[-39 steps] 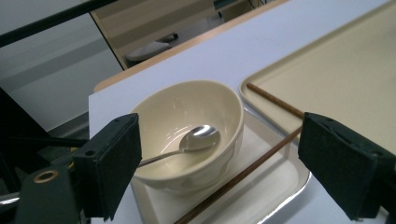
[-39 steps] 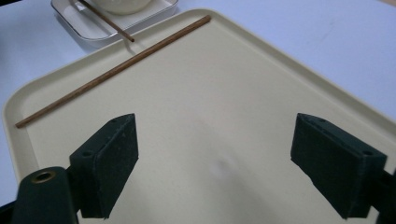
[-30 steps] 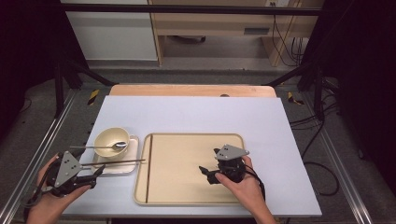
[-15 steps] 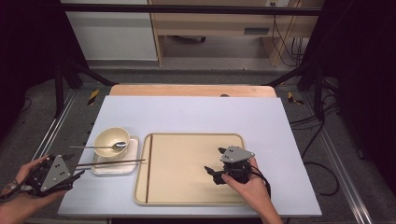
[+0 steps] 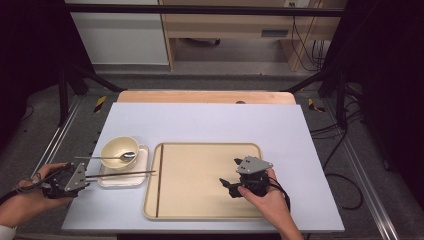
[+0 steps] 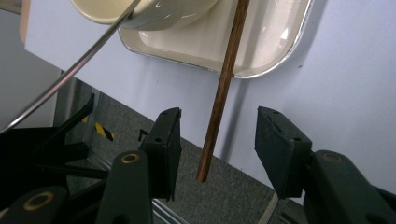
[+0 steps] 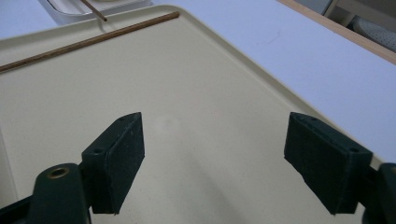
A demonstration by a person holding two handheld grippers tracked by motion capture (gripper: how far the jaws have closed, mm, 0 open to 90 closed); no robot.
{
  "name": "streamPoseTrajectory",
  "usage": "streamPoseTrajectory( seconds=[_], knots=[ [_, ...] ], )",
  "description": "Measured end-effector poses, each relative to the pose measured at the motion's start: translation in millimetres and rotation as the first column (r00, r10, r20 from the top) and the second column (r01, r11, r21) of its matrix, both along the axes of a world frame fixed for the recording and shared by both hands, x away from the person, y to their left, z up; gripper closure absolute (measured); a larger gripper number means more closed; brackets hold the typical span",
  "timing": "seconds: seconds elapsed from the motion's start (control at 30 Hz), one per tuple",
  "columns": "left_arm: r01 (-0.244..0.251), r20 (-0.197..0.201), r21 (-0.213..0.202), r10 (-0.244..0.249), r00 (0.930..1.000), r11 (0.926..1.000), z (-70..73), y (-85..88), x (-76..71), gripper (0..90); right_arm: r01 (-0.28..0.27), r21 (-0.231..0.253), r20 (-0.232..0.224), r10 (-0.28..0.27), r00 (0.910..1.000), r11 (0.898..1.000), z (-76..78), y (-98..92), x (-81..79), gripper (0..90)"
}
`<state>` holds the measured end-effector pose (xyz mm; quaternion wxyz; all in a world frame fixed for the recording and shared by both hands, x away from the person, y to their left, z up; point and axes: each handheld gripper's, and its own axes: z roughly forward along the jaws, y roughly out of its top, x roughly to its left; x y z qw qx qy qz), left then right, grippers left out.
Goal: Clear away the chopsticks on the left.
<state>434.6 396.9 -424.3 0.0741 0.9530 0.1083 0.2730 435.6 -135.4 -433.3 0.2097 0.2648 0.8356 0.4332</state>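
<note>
One chopstick (image 5: 159, 181) is already laid in the large beige tray (image 5: 250, 150), along its left wall, running near to far. A second chopstick (image 5: 120, 174) is seen lying left to right across the small white dish (image 5: 142, 167), its right tip reaching over the tray's left rim. By judgement, the job is about half done: one stick placed, one left to be moved into the tray.

A cream bowl (image 5: 116, 148) stands on the far part of the dish, with a metal spoon (image 5: 107, 157) resting in it, handle pointing left.

The left gripper (image 5: 84, 176) is held at the near left corner of the table, jaws parted to a middling width. In the left gripper view the chopstick's (image 6: 223, 88) free end sits between the two pads, touching neither; nothing is gripped yet.

The right gripper (image 5: 227, 184) hovers over the tray's near right part, jaws spread wide and empty, well apart from both sticks.
</note>
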Motion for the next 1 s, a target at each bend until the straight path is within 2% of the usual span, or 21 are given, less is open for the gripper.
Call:
streamPoseTrajectory(
  seconds=[0.2,0.37,0.57,1.0],
  knots=[
    [0.039,-0.009,0.062,-0.038,0.9992,0.9973,-5.0,-4.5,5.5,57.3,0.005,0.002,-0.005,-0.005,1.0000,1.000,0.1,-0.5,-0.2,20.5],
    [0.055,-0.020,0.096,-0.053,0.9984,0.9939,-10.6,-5.9,8.9,61.7,0.001,0.002,-0.002,-0.001,1.0000,1.000,0.4,-0.1,0.1,20.6],
    [0.062,-0.028,0.120,-0.059,0.9979,0.9909,-14.9,-6.3,12.1,65.7,0.002,0.005,-0.005,-0.002,1.0000,1.000,0.7,-0.3,0.0,20.8],
    [0.067,-0.041,0.128,-0.062,0.9972,0.9895,-20.1,-2.9,16.6,76.1,-0.002,0.009,-0.015,0.002,0.9999,1.000,1.1,0.0,-0.2,20.8]
  ],
)
